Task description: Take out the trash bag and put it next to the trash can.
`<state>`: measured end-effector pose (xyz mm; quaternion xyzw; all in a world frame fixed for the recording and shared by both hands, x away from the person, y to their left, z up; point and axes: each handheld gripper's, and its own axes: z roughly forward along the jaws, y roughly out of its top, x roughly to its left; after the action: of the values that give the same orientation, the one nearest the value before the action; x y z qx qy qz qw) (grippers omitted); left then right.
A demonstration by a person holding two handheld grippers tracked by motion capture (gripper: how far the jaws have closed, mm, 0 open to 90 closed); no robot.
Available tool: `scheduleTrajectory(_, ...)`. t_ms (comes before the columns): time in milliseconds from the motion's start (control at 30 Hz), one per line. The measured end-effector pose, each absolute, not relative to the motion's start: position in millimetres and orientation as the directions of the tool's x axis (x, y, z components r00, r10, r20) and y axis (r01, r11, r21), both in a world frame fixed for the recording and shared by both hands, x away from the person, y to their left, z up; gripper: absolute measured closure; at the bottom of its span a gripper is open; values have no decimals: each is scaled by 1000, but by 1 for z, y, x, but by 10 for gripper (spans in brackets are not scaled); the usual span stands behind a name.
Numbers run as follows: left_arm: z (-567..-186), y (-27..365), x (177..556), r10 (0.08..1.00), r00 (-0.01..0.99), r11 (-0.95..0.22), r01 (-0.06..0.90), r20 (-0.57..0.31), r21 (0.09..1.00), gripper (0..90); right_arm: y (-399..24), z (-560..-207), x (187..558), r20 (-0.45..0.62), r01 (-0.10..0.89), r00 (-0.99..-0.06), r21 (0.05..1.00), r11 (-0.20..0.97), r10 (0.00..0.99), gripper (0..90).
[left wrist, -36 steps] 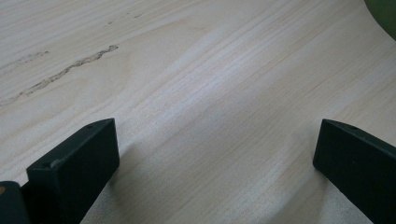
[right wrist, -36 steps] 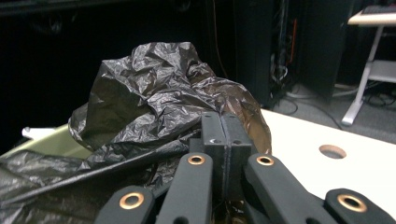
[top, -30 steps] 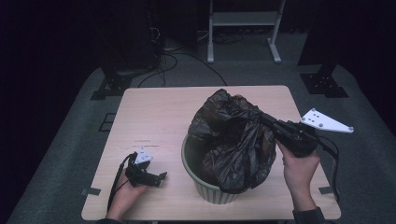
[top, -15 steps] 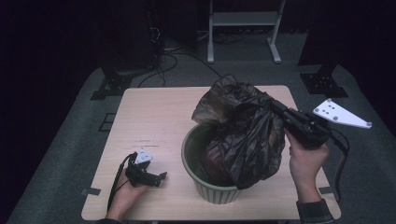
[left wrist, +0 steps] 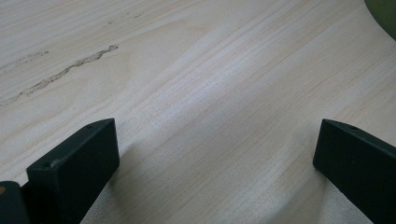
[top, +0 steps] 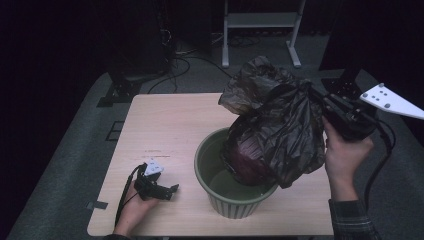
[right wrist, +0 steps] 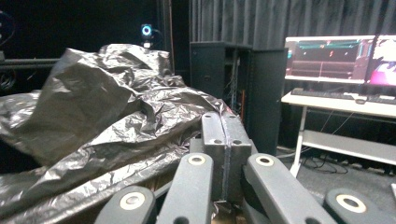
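The right gripper (top: 314, 96) had its jaws pressed together, pinching the black plastic bag (top: 280, 125), which hung below and beside it, its bottom apparently inside the green bin (top: 210, 160). The left gripper (top: 170, 190) rested spread on the table (top: 165, 120).

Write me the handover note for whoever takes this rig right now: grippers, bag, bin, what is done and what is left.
Right gripper: shut on the black bag's edge, holding it up over the green bin.
Left gripper: open, holding nothing, low on the wooden table left of the bin.
Bag: mostly lifted out, its loaded bottom hanging just inside the bin's rim.
Done: bag gripped and raised.
Left: probably lift it clear of the bin and set it down; the left gripper could steady the bin.
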<state>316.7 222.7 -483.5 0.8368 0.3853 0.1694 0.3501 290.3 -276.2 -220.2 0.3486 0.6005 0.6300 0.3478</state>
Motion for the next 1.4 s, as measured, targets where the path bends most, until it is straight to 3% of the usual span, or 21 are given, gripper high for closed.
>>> scheduleTrajectory(600,-483,223,317,764,645,-458,527,14,716,0,-294,-162,311,-47,-86,-441,996,10,896,900)
scheduleTrajectory(1400,-483,223,317,764,645,-457,527,13,716,0,-290,-248,370,24,58,-382,998,-2,924,900)
